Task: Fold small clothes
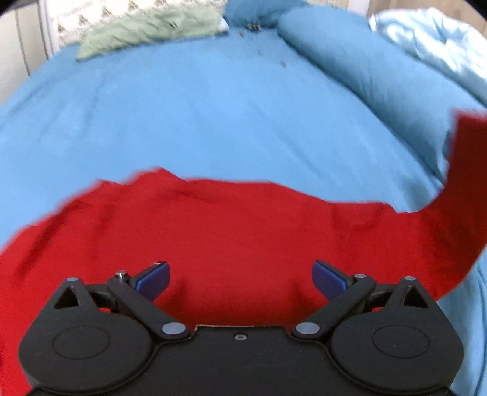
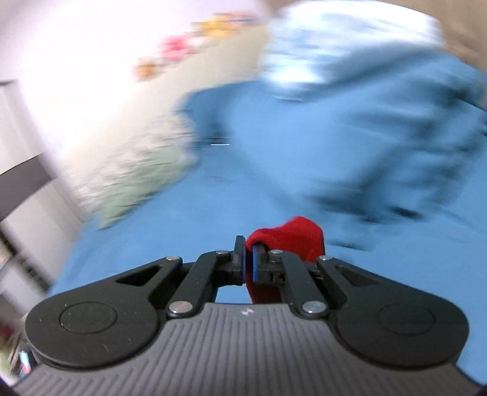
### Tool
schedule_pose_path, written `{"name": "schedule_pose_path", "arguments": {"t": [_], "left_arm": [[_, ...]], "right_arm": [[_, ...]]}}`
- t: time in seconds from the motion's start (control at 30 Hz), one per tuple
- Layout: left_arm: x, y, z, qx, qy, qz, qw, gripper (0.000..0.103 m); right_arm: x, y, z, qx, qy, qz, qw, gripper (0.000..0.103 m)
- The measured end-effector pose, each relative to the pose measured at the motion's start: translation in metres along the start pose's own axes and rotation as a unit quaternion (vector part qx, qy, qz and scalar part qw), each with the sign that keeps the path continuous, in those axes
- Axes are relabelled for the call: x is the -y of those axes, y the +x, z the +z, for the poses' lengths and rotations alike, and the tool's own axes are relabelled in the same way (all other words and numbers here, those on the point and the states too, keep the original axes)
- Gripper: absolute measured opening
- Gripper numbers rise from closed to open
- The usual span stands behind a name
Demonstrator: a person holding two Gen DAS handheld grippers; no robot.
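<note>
A red garment lies spread on the blue bed sheet in the left wrist view, with one end rising at the right edge. My left gripper is open just above the red cloth, blue pads wide apart and empty. In the right wrist view my right gripper is shut on a bunch of the red garment, which pokes out beside the right finger and hangs below the jaws, held above the bed. That view is blurred.
A green cloth lies at the head of the bed by a patterned pillow. A rolled blue duvet and a pale blue quilt lie along the right side. A wall and dark furniture stand left.
</note>
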State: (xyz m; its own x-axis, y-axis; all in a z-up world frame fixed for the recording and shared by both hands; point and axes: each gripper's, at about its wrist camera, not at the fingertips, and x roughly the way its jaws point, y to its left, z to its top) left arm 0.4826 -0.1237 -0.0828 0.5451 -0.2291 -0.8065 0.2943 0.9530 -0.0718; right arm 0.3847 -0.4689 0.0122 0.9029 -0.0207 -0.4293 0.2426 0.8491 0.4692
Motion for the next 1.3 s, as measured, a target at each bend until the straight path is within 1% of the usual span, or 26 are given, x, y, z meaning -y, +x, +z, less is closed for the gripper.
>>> {"name": "schedule_pose_path", "arguments": {"t": [0.07, 0.13, 0.17, 0.23, 0.27, 0.33, 0.4, 0.43, 0.47, 0.57, 0.63, 0.67, 0.7, 0.73, 0.8, 0.87, 0.9, 0.93, 0.97, 1.0, 1.03, 1.07, 1.1, 1.17, 1.27, 1.3], "left_arm": [[-0.026, -0.021, -0.006, 0.016, 0.004, 0.016, 0.9997, 0.102], [-0.054, -0.034, -0.016, 0.026, 0.012, 0.041, 0.9988, 0.103], [-0.068, -0.037, -0.024, 0.028, 0.015, 0.055, 0.998, 0.103], [-0.096, -0.038, -0.041, 0.019, 0.016, 0.082, 0.9963, 0.103], [-0.108, -0.036, -0.048, 0.011, 0.011, 0.089, 0.9959, 0.103], [-0.127, -0.032, -0.056, -0.006, -0.003, 0.092, 0.9958, 0.103], [-0.14, -0.028, -0.065, -0.016, -0.022, 0.085, 0.996, 0.103], [-0.144, -0.027, -0.068, -0.018, -0.028, 0.08, 0.9962, 0.103], [-0.145, -0.026, -0.07, -0.018, -0.035, 0.074, 0.9965, 0.103], [-0.143, -0.026, -0.068, -0.015, -0.054, 0.047, 0.9973, 0.103], [-0.134, -0.024, -0.062, -0.011, -0.066, 0.022, 0.9975, 0.103], [-0.128, -0.024, -0.059, -0.008, -0.07, 0.009, 0.9975, 0.102], [-0.12, -0.027, -0.057, -0.005, -0.072, -0.003, 0.9974, 0.102], [-0.113, -0.025, -0.053, -0.002, -0.073, -0.012, 0.9972, 0.102], [-0.09, -0.019, -0.041, 0.005, -0.071, -0.031, 0.997, 0.099], [-0.072, -0.008, -0.032, 0.01, -0.07, -0.043, 0.9966, 0.092], [-0.066, -0.002, -0.029, 0.01, -0.071, -0.047, 0.9964, 0.086], [-0.06, 0.005, -0.026, 0.007, -0.072, -0.044, 0.9964, 0.079], [-0.056, 0.015, -0.023, 0.003, -0.075, -0.033, 0.9966, 0.075], [-0.056, 0.021, -0.021, -0.002, -0.081, -0.022, 0.9965, 0.064], [-0.059, 0.028, -0.021, -0.011, -0.093, -0.012, 0.9955, 0.044], [-0.062, 0.035, -0.021, -0.018, -0.105, -0.008, 0.9942, 0.03], [-0.069, 0.04, -0.022, -0.022, -0.119, -0.005, 0.9927, 0.004], [-0.08, 0.034, -0.028, -0.01, -0.135, -0.008, 0.9907, 0.004], [-0.086, 0.01, -0.04, 0.021, -0.122, 0.01, 0.9923, 0.004], [-0.089, 0.0, -0.045, 0.03, -0.125, 0.014, 0.9916, 0.004]], "right_arm": [[-0.055, 0.012, -0.009, -0.01, -0.042, 0.059, 0.997, 0.02], [-0.11, 0.03, -0.04, -0.037, -0.092, 0.114, 0.989, 0.019], [-0.129, 0.039, -0.058, -0.05, -0.115, 0.125, 0.984, 0.019], [-0.166, 0.061, -0.114, -0.092, -0.174, 0.139, 0.971, 0.019], [-0.177, 0.071, -0.139, -0.114, -0.197, 0.14, 0.964, 0.019], [-0.191, 0.09, -0.196, -0.169, -0.246, 0.13, 0.945, 0.019], [-0.192, 0.103, -0.242, -0.217, -0.274, 0.12, 0.929, 0.019], [-0.192, 0.103, -0.254, -0.224, -0.289, 0.117, 0.923, 0.02], [-0.196, 0.101, -0.263, -0.219, -0.31, 0.112, 0.918, 0.02], [-0.198, 0.094, -0.27, -0.204, -0.358, 0.114, 0.904, 0.029], [-0.195, 0.085, -0.267, -0.205, -0.379, 0.122, 0.894, 0.06], [-0.193, 0.08, -0.267, -0.202, -0.385, 0.122, 0.892, 0.065], [-0.188, 0.071, -0.263, -0.196, -0.391, 0.122, 0.891, 0.07], [-0.191, 0.066, -0.261, -0.194, -0.393, 0.12, 0.891, 0.072], [-0.179, 0.055, -0.249, -0.198, -0.39, 0.106, 0.893, 0.072], [-0.167, 0.051, -0.242, -0.2, -0.381, 0.088, 0.899, 0.072], [-0.159, 0.046, -0.238, -0.201, -0.373, 0.076, 0.903, 0.072], [-0.149, 0.043, -0.234, -0.203, -0.364, 0.068, 0.907, 0.072], [-0.142, 0.039, -0.23, -0.204, -0.354, 0.06, 0.91, 0.072], [-0.135, 0.035, -0.226, -0.204, -0.346, 0.053, 0.914, 0.072], [-0.128, 0.033, -0.224, -0.203, -0.339, 0.047, 0.917, 0.072], [-0.124, 0.031, -0.221, -0.202, -0.333, 0.04, 0.92, 0.072], [-0.119, 0.03, -0.218, -0.201, -0.326, 0.033, 0.923, 0.072], [-0.114, 0.029, -0.212, -0.195, -0.313, 0.02, 0.929, 0.072], [-0.106, 0.027, -0.2, -0.185, -0.288, 0.001, 0.94, 0.072], [-0.103, 0.024, -0.198, -0.182, -0.282, -0.006, 0.942, 0.072]]}}
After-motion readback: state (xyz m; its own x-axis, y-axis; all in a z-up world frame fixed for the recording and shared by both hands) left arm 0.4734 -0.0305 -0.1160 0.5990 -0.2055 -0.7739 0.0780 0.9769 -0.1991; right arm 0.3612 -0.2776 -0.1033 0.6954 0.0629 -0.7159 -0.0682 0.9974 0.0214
